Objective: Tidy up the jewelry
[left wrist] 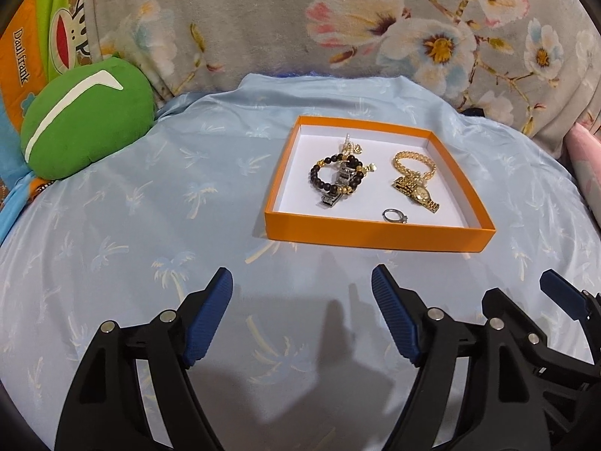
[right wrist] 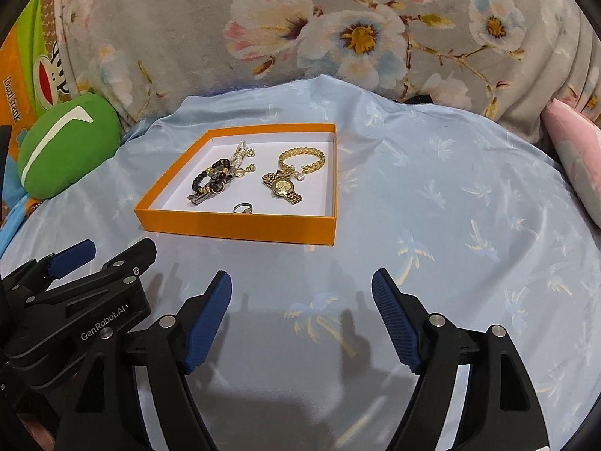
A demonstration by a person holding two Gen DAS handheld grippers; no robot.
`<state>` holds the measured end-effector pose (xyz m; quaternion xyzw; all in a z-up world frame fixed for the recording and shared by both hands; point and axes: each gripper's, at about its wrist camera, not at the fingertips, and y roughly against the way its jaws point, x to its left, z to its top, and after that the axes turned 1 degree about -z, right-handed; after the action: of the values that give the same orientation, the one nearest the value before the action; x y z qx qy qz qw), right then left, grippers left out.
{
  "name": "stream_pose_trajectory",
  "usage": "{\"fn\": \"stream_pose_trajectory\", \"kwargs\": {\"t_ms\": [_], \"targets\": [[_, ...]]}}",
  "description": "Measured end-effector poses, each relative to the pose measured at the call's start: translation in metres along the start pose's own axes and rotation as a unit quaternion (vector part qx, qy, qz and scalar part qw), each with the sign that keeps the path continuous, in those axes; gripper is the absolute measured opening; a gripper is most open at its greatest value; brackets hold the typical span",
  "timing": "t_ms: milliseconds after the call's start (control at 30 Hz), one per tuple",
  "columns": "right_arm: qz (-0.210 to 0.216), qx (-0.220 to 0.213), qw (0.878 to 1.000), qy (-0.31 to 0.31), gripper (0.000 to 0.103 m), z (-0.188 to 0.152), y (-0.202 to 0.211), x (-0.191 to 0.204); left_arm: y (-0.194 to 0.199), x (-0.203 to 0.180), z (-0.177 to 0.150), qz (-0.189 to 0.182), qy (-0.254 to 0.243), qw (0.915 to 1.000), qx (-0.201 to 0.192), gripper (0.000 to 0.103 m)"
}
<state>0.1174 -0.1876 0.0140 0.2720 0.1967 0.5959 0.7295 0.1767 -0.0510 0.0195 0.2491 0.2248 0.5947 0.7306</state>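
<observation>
An orange tray (left wrist: 375,235) (right wrist: 233,228) with a white floor sits on the light blue cloth. Inside lie a dark bead bracelet (left wrist: 323,180) (right wrist: 210,180), a pearl piece (left wrist: 351,146) (right wrist: 240,154), a silver clasp piece (left wrist: 332,199) (right wrist: 197,198), a gold chain bracelet (left wrist: 413,161) (right wrist: 300,158), a gold watch (left wrist: 420,189) (right wrist: 285,188) and a silver ring (left wrist: 392,215) (right wrist: 242,208). My left gripper (left wrist: 302,315) is open and empty, in front of the tray. My right gripper (right wrist: 302,315) is open and empty, to the tray's front right.
A green plush cushion (left wrist: 86,120) (right wrist: 64,146) lies at the left. A grey floral blanket (left wrist: 338,30) (right wrist: 338,37) rises behind the cloth. A pink pillow (right wrist: 578,158) sits at the right edge. The blue palm-print cloth (left wrist: 150,225) (right wrist: 450,206) surrounds the tray.
</observation>
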Motion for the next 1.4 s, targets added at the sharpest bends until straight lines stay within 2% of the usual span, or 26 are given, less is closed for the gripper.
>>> {"fn": "stream_pose_trajectory", "kwargs": {"t_ms": [300, 1400], "targets": [[-0.007, 0.012, 1.0, 0.0, 0.076, 0.0005, -0.0044, 0.0011, -0.0043, -0.0013, -0.0016, 0.014, -0.006, 0.9999, 0.009, 0.074], [-0.006, 0.012, 1.0, 0.0, 0.076, 0.0005, -0.005, 0.0002, -0.0035, -0.0057, -0.0024, 0.045, -0.014, 0.9989, 0.006, 0.076]]}}
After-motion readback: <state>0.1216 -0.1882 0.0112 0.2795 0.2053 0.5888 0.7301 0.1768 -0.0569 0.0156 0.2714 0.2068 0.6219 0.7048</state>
